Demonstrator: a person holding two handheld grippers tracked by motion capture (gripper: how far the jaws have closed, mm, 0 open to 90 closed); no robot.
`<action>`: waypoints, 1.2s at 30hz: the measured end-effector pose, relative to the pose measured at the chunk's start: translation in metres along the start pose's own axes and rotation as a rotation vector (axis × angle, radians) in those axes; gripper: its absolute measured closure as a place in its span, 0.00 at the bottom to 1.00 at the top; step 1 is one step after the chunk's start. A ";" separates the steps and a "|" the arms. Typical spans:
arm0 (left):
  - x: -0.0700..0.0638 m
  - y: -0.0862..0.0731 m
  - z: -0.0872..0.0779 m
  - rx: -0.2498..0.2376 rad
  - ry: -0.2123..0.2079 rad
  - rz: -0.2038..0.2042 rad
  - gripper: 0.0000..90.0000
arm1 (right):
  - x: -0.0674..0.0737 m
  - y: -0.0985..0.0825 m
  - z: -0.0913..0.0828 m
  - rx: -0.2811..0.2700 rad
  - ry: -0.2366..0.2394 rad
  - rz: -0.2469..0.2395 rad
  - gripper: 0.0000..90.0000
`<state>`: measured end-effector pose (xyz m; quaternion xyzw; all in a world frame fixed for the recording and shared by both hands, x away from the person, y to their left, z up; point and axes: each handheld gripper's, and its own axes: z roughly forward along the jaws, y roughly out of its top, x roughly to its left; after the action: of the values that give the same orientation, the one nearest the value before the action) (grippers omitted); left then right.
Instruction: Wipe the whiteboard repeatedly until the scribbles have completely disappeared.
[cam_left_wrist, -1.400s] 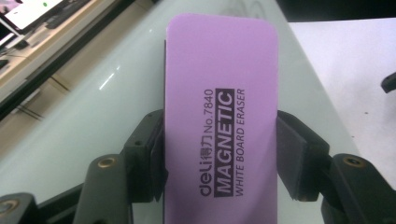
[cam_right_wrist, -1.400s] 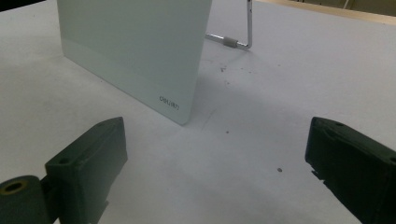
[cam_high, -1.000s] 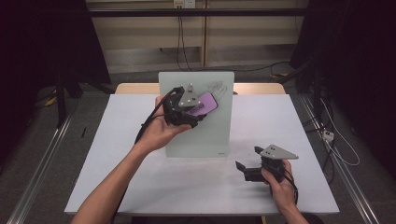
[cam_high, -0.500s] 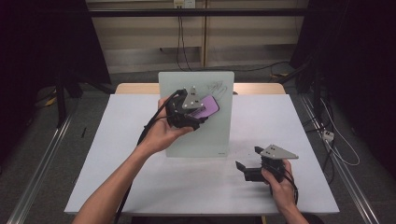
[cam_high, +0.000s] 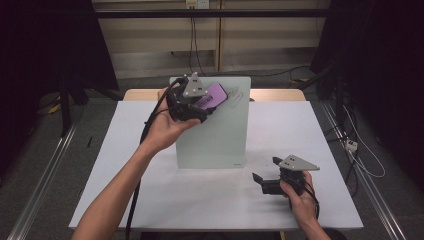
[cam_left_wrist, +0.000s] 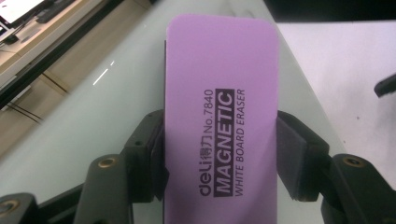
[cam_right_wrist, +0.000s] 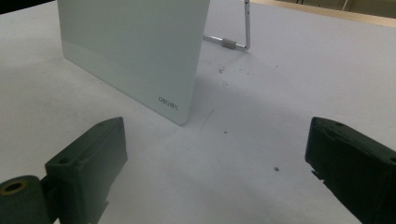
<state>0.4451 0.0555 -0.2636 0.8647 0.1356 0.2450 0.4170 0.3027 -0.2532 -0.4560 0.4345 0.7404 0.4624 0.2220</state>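
Hidden and cut-off parts

Your left gripper (cam_high: 197, 107) covers the purple eraser's (cam_left_wrist: 219, 116) lower end; the picture's bottom edge crops it. The scribble (cam_high: 235, 95) on the whiteboard (cam_high: 220, 140) is too small to read.

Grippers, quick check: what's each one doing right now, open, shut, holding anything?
Left gripper: shut on the purple whiteboard eraser, at the top of the glass board.
Right gripper: open, holding nothing, low over the white table.
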 end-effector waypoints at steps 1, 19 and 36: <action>0.003 0.000 -0.002 -0.005 -0.001 -0.011 0.45 | 0.000 0.000 0.000 0.000 0.000 0.000 0.06; 0.002 0.009 0.001 -0.010 0.012 -0.009 0.45 | 0.001 0.000 0.002 0.006 0.003 -0.003 0.06; -0.010 0.021 0.017 0.007 -0.026 0.007 0.45 | 0.000 0.000 0.001 0.002 0.002 -0.002 0.06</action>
<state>0.4462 0.0267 -0.2591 0.8697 0.1278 0.2348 0.4149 0.3032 -0.2526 -0.4563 0.4334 0.7417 0.4617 0.2212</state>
